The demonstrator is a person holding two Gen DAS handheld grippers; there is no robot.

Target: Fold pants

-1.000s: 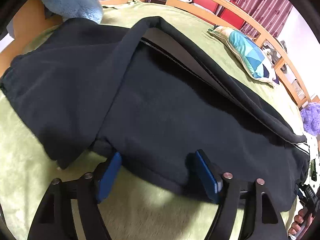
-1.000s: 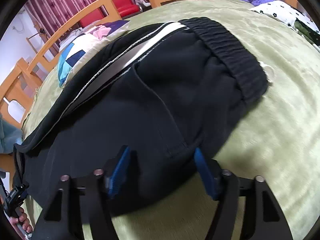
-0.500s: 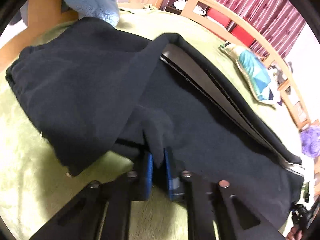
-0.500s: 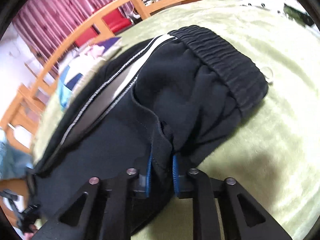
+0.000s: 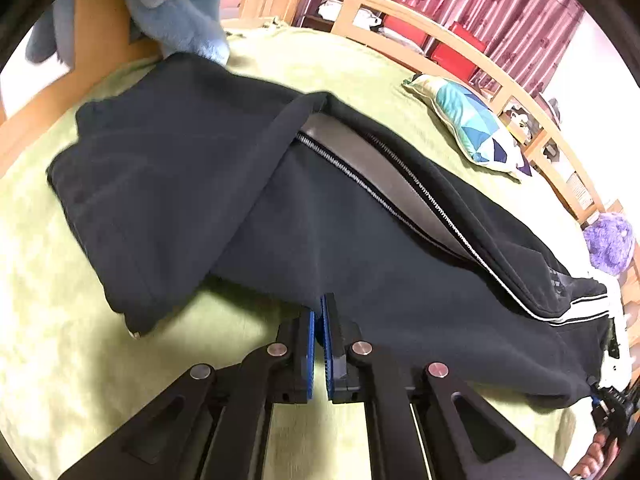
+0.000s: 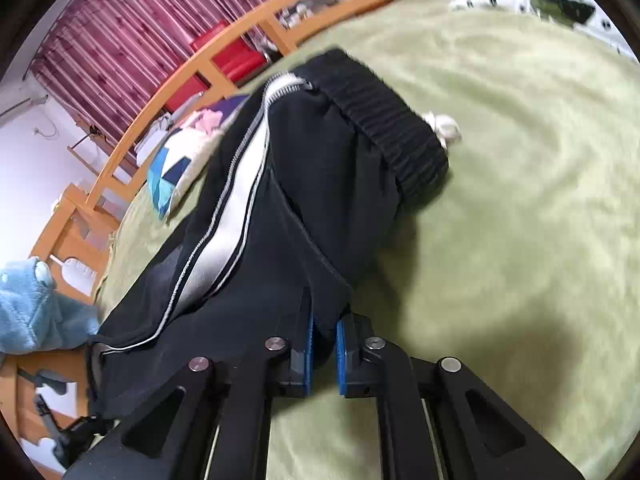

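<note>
Black pants (image 5: 328, 240) with a white side stripe and zipper lie on a green bedspread (image 5: 80, 340), one leg folded across at the left. My left gripper (image 5: 318, 316) is shut on the pants' near edge. In the right wrist view the pants (image 6: 248, 300) are lifted near the ribbed waistband (image 6: 388, 120), and my right gripper (image 6: 324, 332) is shut on a fold of the fabric and holds it up off the bedspread (image 6: 520, 240).
A blue and white patterned pillow (image 5: 472, 124) lies beyond the pants. A light blue plush (image 5: 180, 4) sits at the far left, a purple plush (image 5: 608, 240) at the right. A wooden bed rail (image 5: 460, 52) runs along the far side.
Both grippers closed from open onto the pants' near edge. The right gripper has since lifted its fold with the waistband end rising; the left grip has pulled the edge slightly.
</note>
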